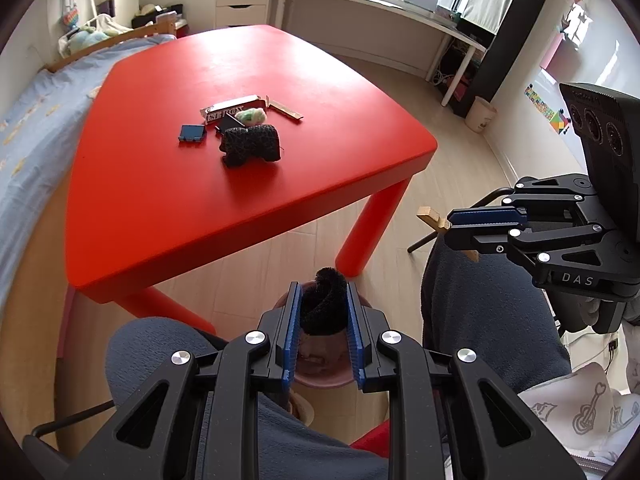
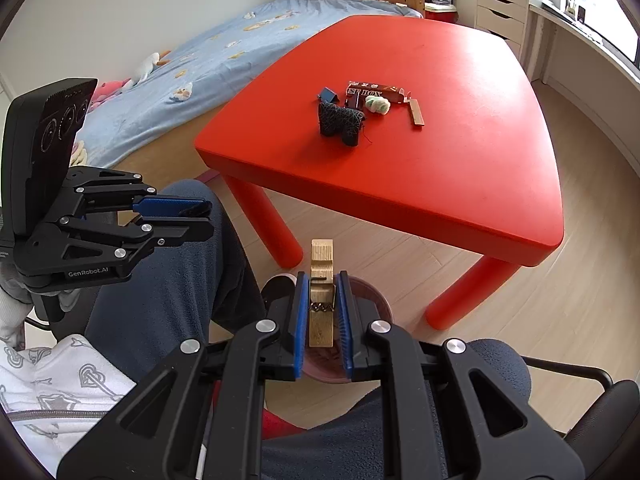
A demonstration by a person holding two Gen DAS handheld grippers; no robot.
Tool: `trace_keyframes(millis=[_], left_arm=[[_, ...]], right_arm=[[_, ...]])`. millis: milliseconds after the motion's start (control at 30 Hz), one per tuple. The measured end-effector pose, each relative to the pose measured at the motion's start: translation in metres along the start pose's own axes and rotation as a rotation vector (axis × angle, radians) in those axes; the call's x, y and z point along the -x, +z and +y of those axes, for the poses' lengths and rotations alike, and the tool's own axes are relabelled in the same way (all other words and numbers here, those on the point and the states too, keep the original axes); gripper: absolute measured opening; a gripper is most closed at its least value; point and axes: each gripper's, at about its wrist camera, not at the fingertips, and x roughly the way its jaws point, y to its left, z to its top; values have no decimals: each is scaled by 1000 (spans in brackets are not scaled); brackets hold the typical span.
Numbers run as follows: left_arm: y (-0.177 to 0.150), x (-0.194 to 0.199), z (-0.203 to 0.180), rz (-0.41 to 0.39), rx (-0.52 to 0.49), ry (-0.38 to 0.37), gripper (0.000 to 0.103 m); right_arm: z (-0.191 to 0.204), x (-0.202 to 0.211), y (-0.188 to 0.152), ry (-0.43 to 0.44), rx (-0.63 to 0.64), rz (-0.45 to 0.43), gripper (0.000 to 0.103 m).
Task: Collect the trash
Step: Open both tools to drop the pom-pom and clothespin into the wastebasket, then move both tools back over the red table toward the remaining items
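Observation:
My left gripper is shut on a black fuzzy wad and holds it over a pinkish-brown bin on the floor between my knees. My right gripper is shut on a wooden clothespin over the same bin; it also shows in the left wrist view. On the red table lie a black mesh pouch, a green-white wad, a dark printed box, a blue clip and a wooden strip.
A bed with a blue cover runs along the table's far side. White drawers and a white desk stand by the window. A small bucket stands on the wood floor. My knees flank the bin.

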Motion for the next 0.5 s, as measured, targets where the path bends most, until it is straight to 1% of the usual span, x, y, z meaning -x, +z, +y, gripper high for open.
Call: trace_keyframes(millis=[267,367,400,433,467,500], left_arm=[[1,-1,-3,2,-3,-15,21],[1,-3,-4,2,-4,-21,24],[1,-4,-4,4,-2,-21,28],[1,-5,-3,4,1,-19,34],[1,-5,-2,2,7,-12,56],[1,-4,-1,-8,15,-3,81]], right_arm=[[-5,1,1,20,-4,1,14],[-6,1,0,35,-7,-1,14],[-6,1,0,39,-9,0,16],[-7,0,0,34,-11,1,37],[-8,1,0,22,-13,-5,55],[-10,2,0,8,-18,-16,84]])
